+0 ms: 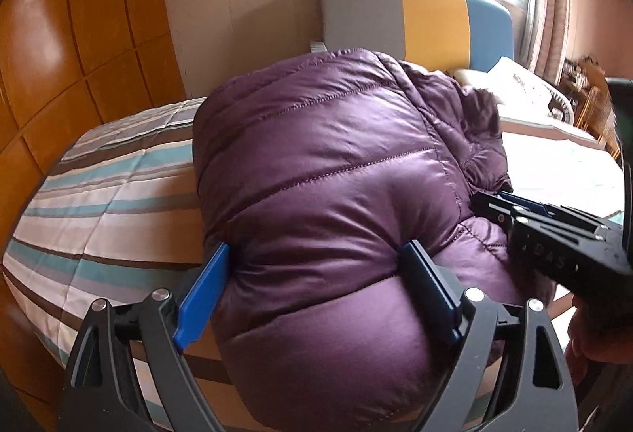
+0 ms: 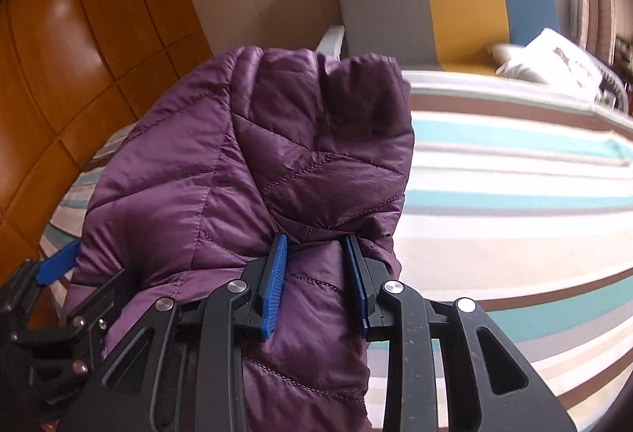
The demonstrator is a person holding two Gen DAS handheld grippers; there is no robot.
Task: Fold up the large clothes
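1. My left gripper [image 1: 316, 273] has its two blue pads spread fairly wide, with a fat roll of the purple puffer jacket [image 1: 336, 163] bulging between them; the left pad [image 1: 203, 297] lies along the jacket's outer edge and the right pad [image 1: 431, 285] sinks into the padding, so I am clasping the bundle from both sides

2. From my left wrist, the jacket swells up and away from my fingers as a rounded, quilted mound, its far end crumpled toward the headboard [image 1: 415, 16], which is grey, yellow and blue

3. My right gripper [image 2: 314, 246] is narrowed onto a thinner fold of the same jacket [image 2: 245, 155]; its blue pads [image 2: 273, 285] pinch the fabric, which gathers into creases right at the tips

4. In my right wrist view the jacket rises above my fingers and also drapes below them, over the gripper's frame

5. The jacket sits over the striped bedspread [image 2: 514, 202], with bare bedspread stretching to the right of it in that view

6. My left gripper's blue pad [image 2: 57, 262] shows at the lower left of the right wrist view, against the jacket's edge; my right gripper's black body [image 1: 554, 234] shows at the right of the left wrist view, close beside the bundle

7. A wooden wardrobe [image 1: 79, 56] stands to the left, and a pillow [image 2: 554, 60] lies near the headboard
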